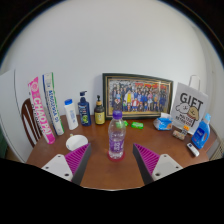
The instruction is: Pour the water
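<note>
One water bottle standing just ahead of our gripper, fingers spread wide, holding nothing; we're risking toppling it on worktop approaching off-centre.

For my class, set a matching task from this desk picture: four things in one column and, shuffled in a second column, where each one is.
Things:
1. water bottle
2. framed photo
3. gift sign
4. white mouse

Places:
A. leaning on the wall behind the bottle
B. just ahead of the open gripper, in line with the gap between its fingers
C. on the table beyond the left finger
D. standing right of the framed photo

Pairs: 1-B, 2-A, 3-D, 4-C
</note>
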A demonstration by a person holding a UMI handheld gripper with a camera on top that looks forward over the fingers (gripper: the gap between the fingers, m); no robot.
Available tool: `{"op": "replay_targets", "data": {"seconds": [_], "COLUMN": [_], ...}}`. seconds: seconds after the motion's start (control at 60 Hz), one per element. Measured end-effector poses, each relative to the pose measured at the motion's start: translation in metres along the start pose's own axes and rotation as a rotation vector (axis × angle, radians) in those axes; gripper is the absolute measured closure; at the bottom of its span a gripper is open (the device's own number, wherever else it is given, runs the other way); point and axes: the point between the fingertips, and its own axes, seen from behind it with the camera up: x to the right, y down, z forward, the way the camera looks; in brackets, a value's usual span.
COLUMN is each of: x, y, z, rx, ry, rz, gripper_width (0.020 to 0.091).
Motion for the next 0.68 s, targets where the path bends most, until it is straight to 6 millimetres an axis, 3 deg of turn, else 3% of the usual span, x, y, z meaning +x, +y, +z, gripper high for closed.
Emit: {"op": "replay_targets", "data": {"seconds": [0.183,0.317,0.433,0.683], "x": [-0.021,-0.03,-0.033,-0.034], "y": [0.004,0.013,0.021,0.034], "z": [-0.091,-0.133,-0.155,-0.168], "rx": [-0.021,-0.03,-0.05,-0.073], "ry": [0.021,0.036,0.049,0.068], "rz": [0.003,-0.019,-0.015,-0.029], "gripper_width": [0.0249,0.0251,0.025,0.0249]}}
